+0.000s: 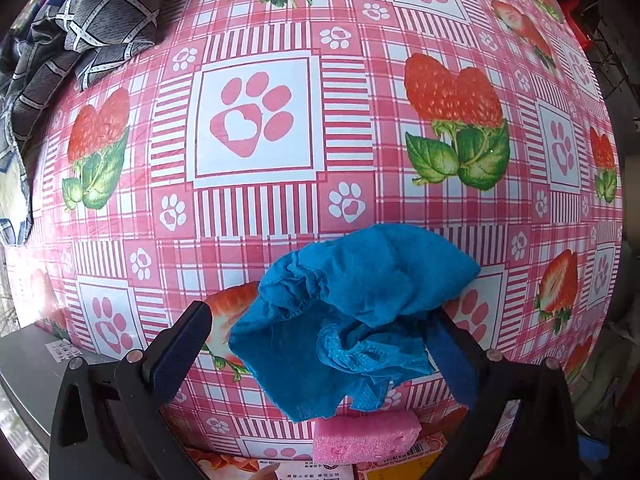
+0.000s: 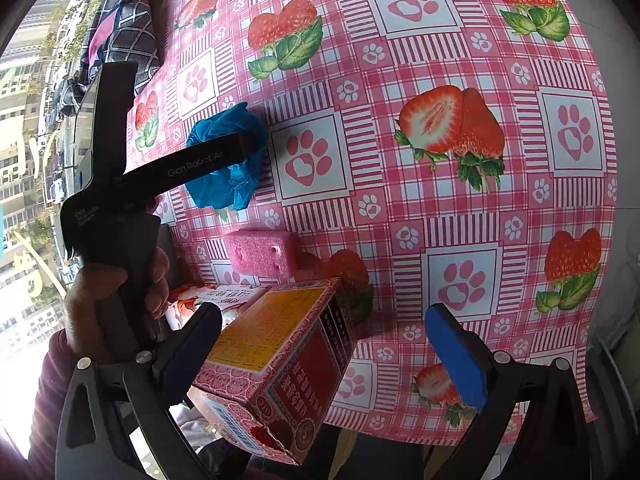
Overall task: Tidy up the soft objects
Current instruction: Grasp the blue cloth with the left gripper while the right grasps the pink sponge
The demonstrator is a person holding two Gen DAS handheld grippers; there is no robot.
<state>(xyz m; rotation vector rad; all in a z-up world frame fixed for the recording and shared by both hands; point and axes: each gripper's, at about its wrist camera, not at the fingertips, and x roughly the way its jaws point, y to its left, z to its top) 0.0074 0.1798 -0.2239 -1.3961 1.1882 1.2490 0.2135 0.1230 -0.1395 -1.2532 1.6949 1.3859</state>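
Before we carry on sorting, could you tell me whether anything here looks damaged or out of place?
The red carton lies tipped on its side at the table's near edge, its end flap torn open. It is a stiff box beside the soft pink sponge and crumpled blue cloth.

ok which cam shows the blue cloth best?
Left wrist. The blue cloth fills the lower centre there, crumpled, between the open fingers of the left gripper, folds and texture clear. In the right wrist view it is smaller, off to the left, and the left gripper's arm crosses in front of it.
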